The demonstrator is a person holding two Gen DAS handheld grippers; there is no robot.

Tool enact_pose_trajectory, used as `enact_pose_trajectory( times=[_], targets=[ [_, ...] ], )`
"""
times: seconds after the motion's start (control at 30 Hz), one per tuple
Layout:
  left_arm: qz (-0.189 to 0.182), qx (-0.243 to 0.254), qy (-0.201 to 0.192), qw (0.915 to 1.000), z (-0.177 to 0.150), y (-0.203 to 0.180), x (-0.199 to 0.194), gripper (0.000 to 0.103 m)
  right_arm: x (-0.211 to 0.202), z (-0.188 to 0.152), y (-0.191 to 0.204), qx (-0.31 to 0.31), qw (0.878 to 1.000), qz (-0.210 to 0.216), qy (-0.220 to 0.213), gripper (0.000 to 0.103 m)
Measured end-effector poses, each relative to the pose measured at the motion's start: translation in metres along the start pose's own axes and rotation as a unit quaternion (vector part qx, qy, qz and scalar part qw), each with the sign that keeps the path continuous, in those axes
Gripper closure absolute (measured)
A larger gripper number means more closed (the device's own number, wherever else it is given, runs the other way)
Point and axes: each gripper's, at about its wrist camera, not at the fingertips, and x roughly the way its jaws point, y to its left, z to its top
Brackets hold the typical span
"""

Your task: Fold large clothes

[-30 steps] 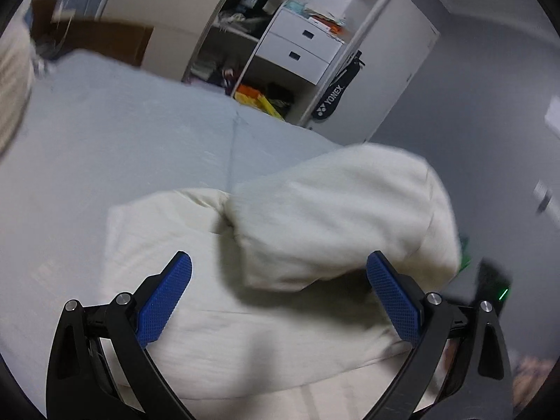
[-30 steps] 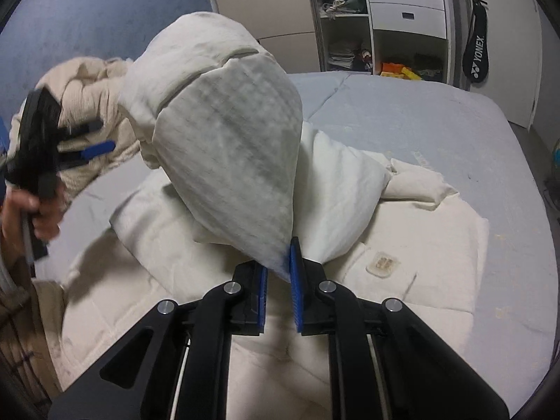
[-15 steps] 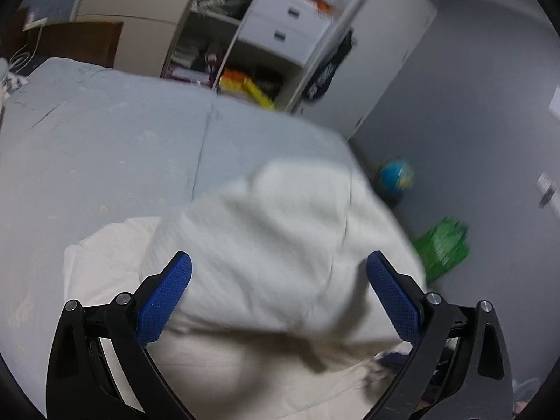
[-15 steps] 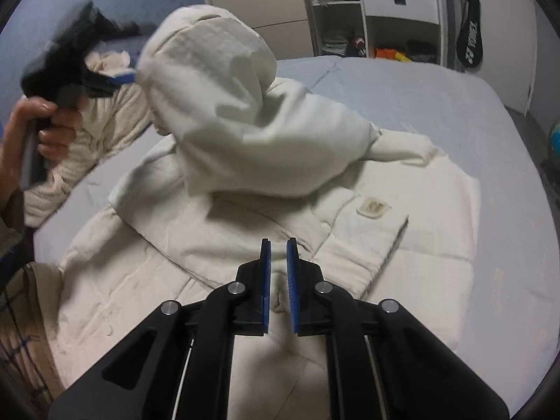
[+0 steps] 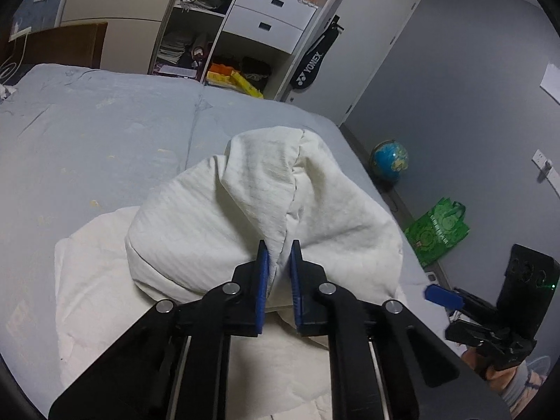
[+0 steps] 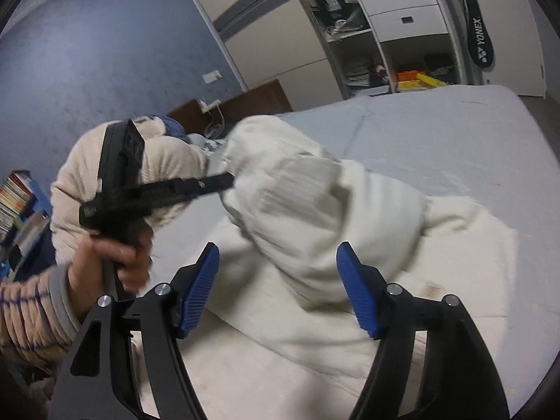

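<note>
A large cream quilted jacket (image 5: 182, 280) lies spread on the grey bed (image 5: 105, 133). My left gripper (image 5: 279, 250) is shut on the cuff of its sleeve (image 5: 266, 196), which bulges up above the jacket's body. In the right wrist view the same left gripper (image 6: 227, 180) holds the sleeve (image 6: 315, 217) from the left, and the jacket (image 6: 455, 245) lies below. My right gripper (image 6: 278, 255) is open and empty, just in front of the lifted sleeve. It also shows at the right edge of the left wrist view (image 5: 441, 295).
A second cream garment (image 6: 168, 161) is piled at the bed's head, by a wooden headboard (image 6: 245, 101). An open wardrobe with white drawers (image 5: 269, 24) and a racket bag (image 5: 311, 66) stand beyond the bed. A globe (image 5: 390, 157) and a green bag (image 5: 437, 231) sit on the floor to the right.
My right gripper let go of the sleeve and opened. My left gripper closed on the sleeve cuff and now holds it up.
</note>
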Motion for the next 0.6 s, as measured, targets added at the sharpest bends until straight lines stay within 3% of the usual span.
enact_pose_trajectory(
  times=[0.2, 0.33, 0.4, 0.53, 0.6],
  targets=[
    [-0.029, 0.001, -0.020, 0.9994, 0.001, -0.010, -0.020, 0.094, 0.015, -0.010, 0.015, 0.057, 0.998, 0.001, -0.016, 0.037],
    [-0.037, 0.007, -0.028, 0.9989, 0.005, -0.019, -0.028, 0.094, 0.010, -0.038, 0.014, 0.143, 0.987, 0.062, -0.028, 0.037],
    [-0.042, 0.004, -0.032, 0.9986, 0.000, -0.023, -0.035, 0.094, 0.013, -0.059, -0.004, 0.232, 0.966, 0.111, -0.040, 0.037],
    [-0.053, -0.002, -0.036, 0.9979, -0.016, -0.026, -0.046, 0.094, 0.025, -0.093, -0.048, 0.408, 0.894, 0.175, -0.059, 0.031],
    [-0.056, -0.001, -0.036, 0.9978, -0.033, -0.028, -0.052, 0.094, 0.029, -0.097, -0.062, 0.452, 0.869, 0.189, -0.073, 0.027]
  ],
)
